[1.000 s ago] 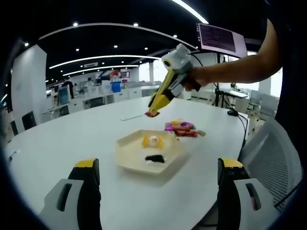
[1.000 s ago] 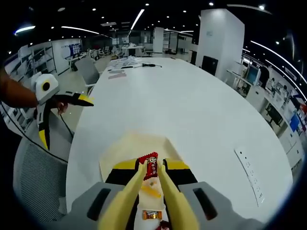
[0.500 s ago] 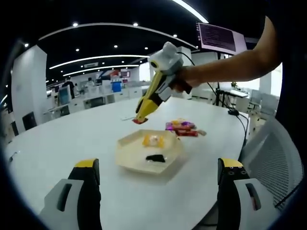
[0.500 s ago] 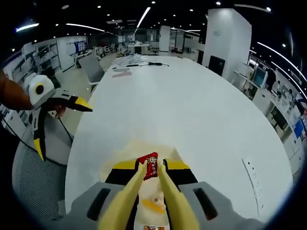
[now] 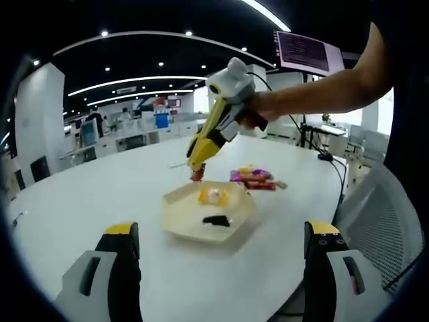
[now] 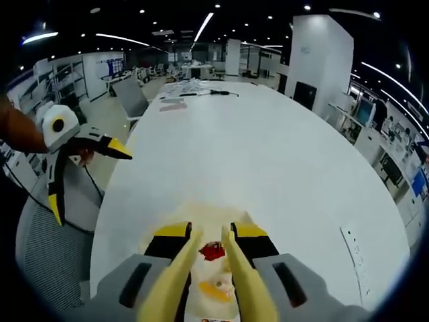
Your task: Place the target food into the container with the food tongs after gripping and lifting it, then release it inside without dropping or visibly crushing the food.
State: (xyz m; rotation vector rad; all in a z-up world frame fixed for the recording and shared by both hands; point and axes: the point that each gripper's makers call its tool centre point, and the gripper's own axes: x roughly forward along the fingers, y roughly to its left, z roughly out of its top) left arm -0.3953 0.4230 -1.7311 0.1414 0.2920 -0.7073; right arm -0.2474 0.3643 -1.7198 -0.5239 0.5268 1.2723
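Inside tray: yellow snack, black piece; both jaws parted, red candy loose.

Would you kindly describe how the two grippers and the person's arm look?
The left gripper has grey jaws with black pads and yellow tips. The right gripper carries long yellow tongs under a white, grey-handled body. The arm is bare, no sleeve showing.

Free room: bare worktop ahead of my left hand-held gripper; obstacles: tray, wrapper pile beside it.
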